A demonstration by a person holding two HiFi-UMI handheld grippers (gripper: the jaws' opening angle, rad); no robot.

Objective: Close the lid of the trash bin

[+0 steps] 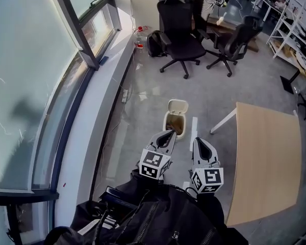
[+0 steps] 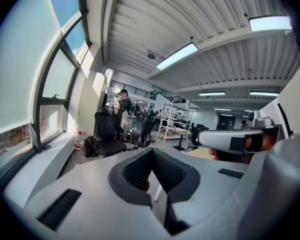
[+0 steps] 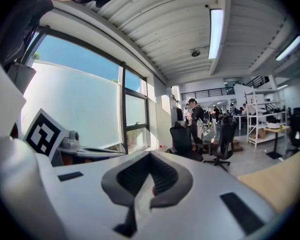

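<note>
In the head view a small white trash bin point(image 1: 174, 124) stands on the grey floor, and its lid point(image 1: 177, 106) stands open and upright at the far side. The inside looks brownish. My left gripper point(image 1: 167, 135) is shut and empty, with its tip just over the bin's near rim. The right gripper point(image 1: 197, 143) is also shut and empty, a little right of the bin. Both gripper views look level into the room, so the bin is hidden from them. There my left gripper point(image 2: 152, 171) and my right gripper point(image 3: 149, 176) show their jaws together.
A wooden table point(image 1: 268, 157) with a white leg point(image 1: 222, 121) is to the right. Two black office chairs point(image 1: 181, 40) point(image 1: 234, 42), a backpack point(image 1: 154, 44) and a bottle point(image 1: 139, 40) stand farther back. A windowsill point(image 1: 99, 116) runs along the left.
</note>
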